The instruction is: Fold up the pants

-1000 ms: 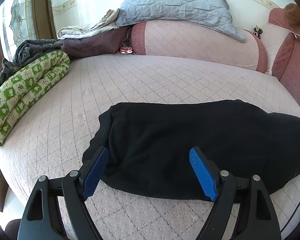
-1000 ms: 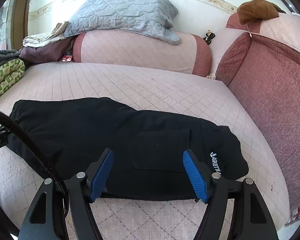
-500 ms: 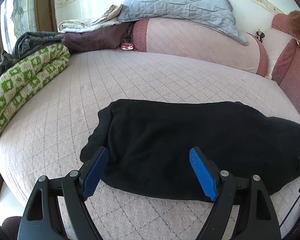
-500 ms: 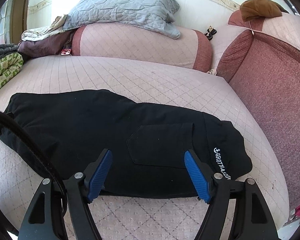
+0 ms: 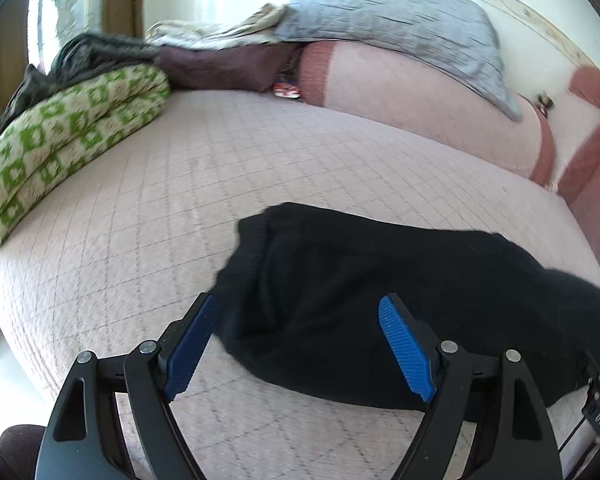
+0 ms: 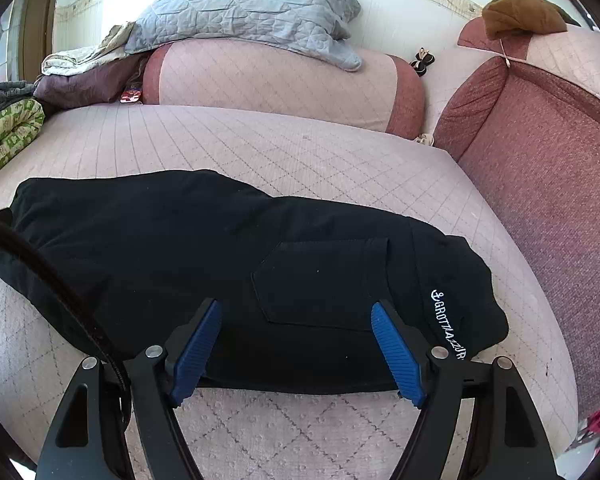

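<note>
Right now the black pants (image 6: 204, 248) lie folded lengthwise across the bed (image 6: 300, 152), both the left gripper (image 5: 296, 344) and right gripper (image 6: 296, 348) spread wide over their near edge, holding nothing

Sunlit white wall (image 6: 400, 4) behind a pink quilted bed (image 6: 300, 152), maroon cushion (image 6: 540, 184) beside it.

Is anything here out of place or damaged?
Nothing stands out. The black pants lie folded lengthwise on the pink bed cover; both grippers, left and right, hover open.
</note>
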The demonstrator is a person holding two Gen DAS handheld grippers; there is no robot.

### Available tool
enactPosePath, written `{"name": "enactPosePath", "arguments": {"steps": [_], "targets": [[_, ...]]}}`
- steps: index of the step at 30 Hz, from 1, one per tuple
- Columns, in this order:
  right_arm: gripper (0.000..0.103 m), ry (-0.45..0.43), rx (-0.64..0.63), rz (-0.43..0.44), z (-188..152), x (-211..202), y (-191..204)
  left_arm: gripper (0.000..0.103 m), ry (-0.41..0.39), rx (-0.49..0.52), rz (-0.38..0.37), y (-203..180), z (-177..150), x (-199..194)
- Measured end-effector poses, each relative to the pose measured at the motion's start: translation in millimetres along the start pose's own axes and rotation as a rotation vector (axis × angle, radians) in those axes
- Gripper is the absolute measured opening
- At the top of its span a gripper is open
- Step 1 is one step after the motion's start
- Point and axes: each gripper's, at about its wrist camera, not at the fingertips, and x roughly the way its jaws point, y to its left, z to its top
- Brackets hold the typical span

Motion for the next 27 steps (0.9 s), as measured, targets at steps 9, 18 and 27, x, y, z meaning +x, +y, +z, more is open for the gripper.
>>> {"name": "enactPosePath", "arguments": {"steps": [9,18,27], "targets": [[0.083,0.002,0.001,0.007,-2,1,7,0.082,0.091,-0.206,0.032,74,-7,13],[0.086,-0.087,-0.02,0.216,21,-20,30,0.082,0.125,-0.31,0.024,105,-16,12],[0.086,0.021,-0.244,0.564,75,-9,114,0.077,0.15,-0.303,-0.082,84,-8,24]]}}
